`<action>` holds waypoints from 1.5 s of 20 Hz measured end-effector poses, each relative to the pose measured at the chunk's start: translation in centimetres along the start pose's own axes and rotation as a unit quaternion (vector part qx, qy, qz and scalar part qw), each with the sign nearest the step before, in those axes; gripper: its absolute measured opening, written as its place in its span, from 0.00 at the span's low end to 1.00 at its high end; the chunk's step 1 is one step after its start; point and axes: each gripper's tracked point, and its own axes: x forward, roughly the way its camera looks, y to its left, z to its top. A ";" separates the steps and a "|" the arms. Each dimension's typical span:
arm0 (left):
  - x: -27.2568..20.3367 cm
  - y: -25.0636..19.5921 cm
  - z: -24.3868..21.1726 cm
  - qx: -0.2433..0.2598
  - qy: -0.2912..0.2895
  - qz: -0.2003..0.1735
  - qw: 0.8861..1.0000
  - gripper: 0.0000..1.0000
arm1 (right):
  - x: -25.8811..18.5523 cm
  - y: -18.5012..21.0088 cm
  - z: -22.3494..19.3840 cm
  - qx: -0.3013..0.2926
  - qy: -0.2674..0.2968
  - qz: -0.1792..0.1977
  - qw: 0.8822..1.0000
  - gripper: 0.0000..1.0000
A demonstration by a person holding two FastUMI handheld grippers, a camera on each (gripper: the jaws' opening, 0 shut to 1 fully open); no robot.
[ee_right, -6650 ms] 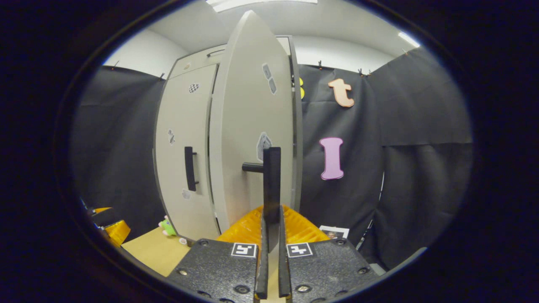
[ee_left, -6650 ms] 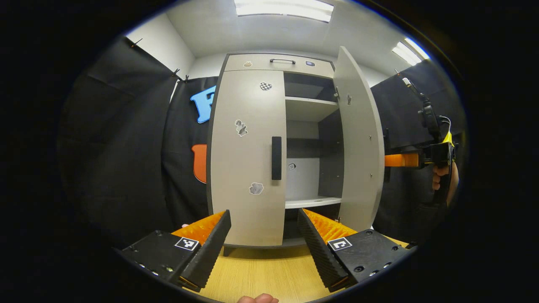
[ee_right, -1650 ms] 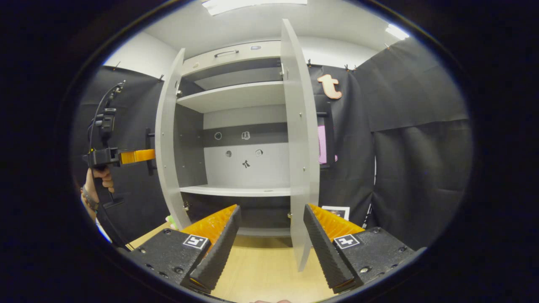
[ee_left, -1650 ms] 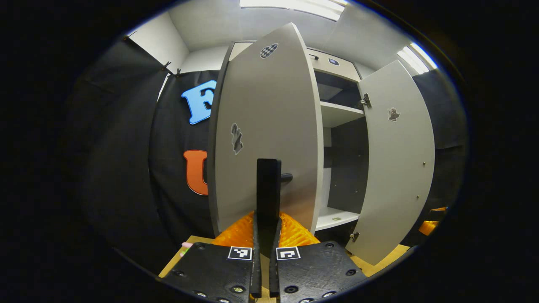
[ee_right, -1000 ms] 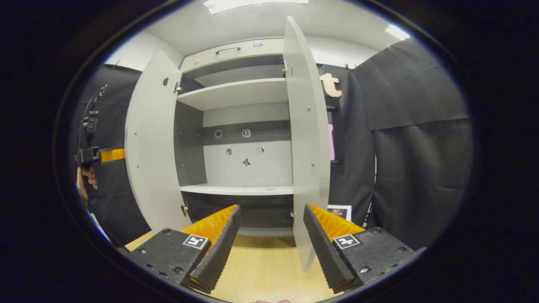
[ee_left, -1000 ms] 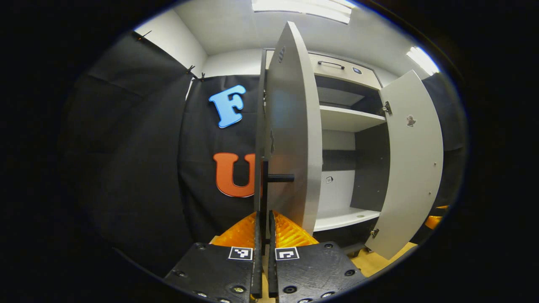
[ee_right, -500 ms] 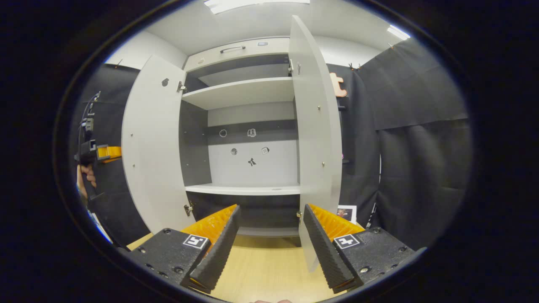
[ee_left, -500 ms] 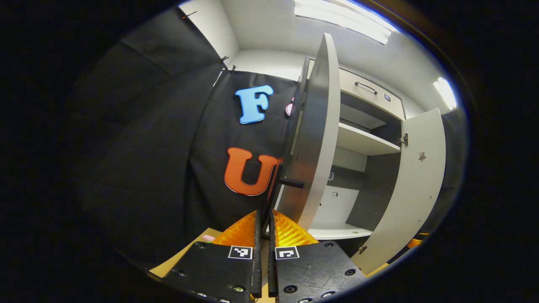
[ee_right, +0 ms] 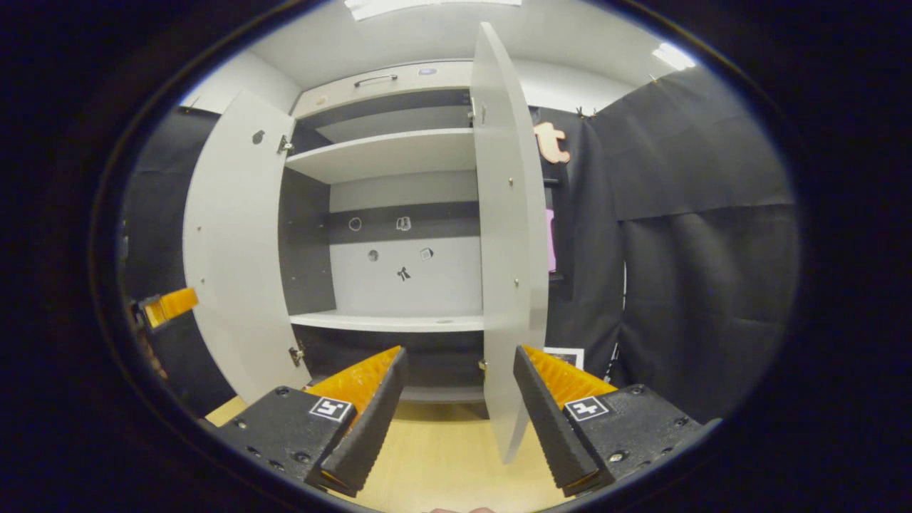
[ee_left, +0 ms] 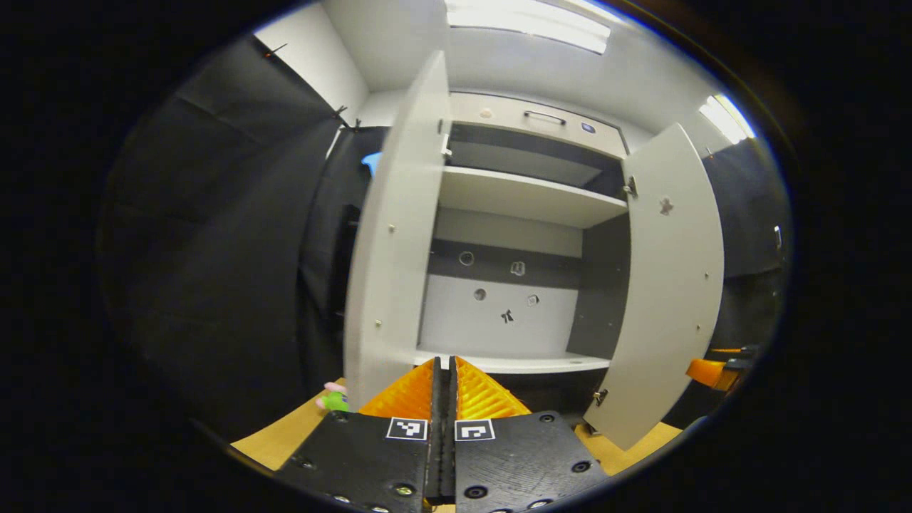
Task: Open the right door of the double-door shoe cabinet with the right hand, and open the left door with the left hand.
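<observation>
Now we have both doors of the shoe cabinet (ee_left: 499, 117) swung wide, so in our judgement the opening itself is done and we are at the tail of the task. In the left gripper view our left gripper (ee_left: 443, 388) has its jaws pressed together on nothing, sitting in front of the left door (ee_left: 388, 256), whose inner face looks toward us; its handle is on the far side, out of sight. The right door (ee_left: 666, 285) stands open across from it, and the bare shelves (ee_left: 527, 196) and back panel with small stickers (ee_left: 507, 315) lie between them. In the right gripper view our right gripper (ee_right: 456, 399) holds its jaws spread apart, empty, with the edge of the right door (ee_right: 507, 249) just beyond them and the left door (ee_right: 231, 249) open at the far side; the other gripper (ee_right: 167, 305) peeks out beside that door. Next, we think, little is called for beyond drawing both tools clear without knocking a door.
</observation>
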 end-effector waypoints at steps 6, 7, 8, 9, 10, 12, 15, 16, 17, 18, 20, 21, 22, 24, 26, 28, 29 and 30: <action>0.7 -4.9 0.2 -0.009 -0.011 -0.060 0.998 0.22 | -0.4 -1.2 -0.1 -0.024 -0.006 -0.013 1.000 0.92; 0.9 -4.8 0.2 -0.003 -0.012 -0.055 0.998 0.19 | -0.4 -1.2 -0.2 -0.021 -0.005 -0.012 1.000 0.92; 0.9 -4.9 0.0 0.000 -0.010 -0.054 0.998 0.45 | -0.3 -1.1 -0.2 -0.016 -0.004 -0.011 1.000 0.93; 0.9 -5.0 -0.1 0.000 -0.007 -0.056 0.998 0.51 | -0.3 -1.1 -0.3 -0.011 -0.003 -0.010 1.000 0.93; 1.0 -5.1 -0.1 -0.002 -0.006 -0.061 0.998 0.56 | -0.3 -1.0 -0.3 -0.007 -0.003 -0.009 1.000 0.93; 0.9 -5.1 -0.3 -0.001 -0.005 -0.060 0.998 0.66 | -0.1 -0.9 -0.2 0.000 -0.003 -0.010 1.000 0.94; 1.0 -4.6 -0.7 0.019 0.001 -0.046 0.999 0.83 | -0.1 -0.9 -0.4 0.005 0.000 -0.008 1.000 0.94; 1.1 -4.7 -0.9 0.025 0.002 -0.044 0.999 0.91 | -0.1 -0.7 -0.3 0.007 0.000 -0.006 1.000 0.94; 0.9 -4.7 -1.0 0.028 0.002 -0.043 0.999 0.93 | -0.1 -0.6 -0.2 0.007 -0.002 -0.004 1.000 0.94; 0.8 -4.8 -1.1 0.028 0.000 -0.043 0.999 0.93 | 0.0 -0.6 -0.2 0.007 -0.003 -0.003 1.000 0.94; 0.8 -4.9 -1.1 0.029 -0.002 -0.047 0.998 0.93 | -0.1 -0.6 -0.1 0.001 -0.005 -0.004 1.000 0.94; 0.8 -4.8 -1.1 0.032 -0.002 -0.046 0.998 0.93 | -0.1 -0.7 -0.2 -0.001 -0.006 -0.005 1.000 0.94; 0.8 -4.8 -1.1 0.035 -0.001 -0.045 0.998 0.93 | -0.1 -0.7 -0.2 -0.001 -0.006 -0.005 1.000 0.94; 0.8 -4.7 -0.9 0.037 -0.003 -0.045 0.998 0.93 | -0.2 -0.6 -0.2 0.003 -0.005 -0.005 1.000 0.94; 0.7 -4.7 -0.8 0.035 -0.005 -0.046 0.998 0.93 | -0.2 -0.6 -0.3 0.004 -0.004 -0.010 1.000 0.94; 0.6 -4.6 -0.8 0.038 -0.007 -0.044 0.998 0.93 | -0.1 -0.6 -0.2 0.001 -0.007 -0.009 1.000 0.94; 0.4 -4.4 -0.9 0.041 -0.006 -0.042 0.998 0.93 | -0.1 -0.6 -0.4 0.001 -0.003 -0.011 1.000 0.94; 0.3 -4.3 -0.9 0.043 -0.005 -0.040 0.998 0.93 | -0.2 -0.6 -0.4 0.004 -0.003 -0.009 1.000 0.94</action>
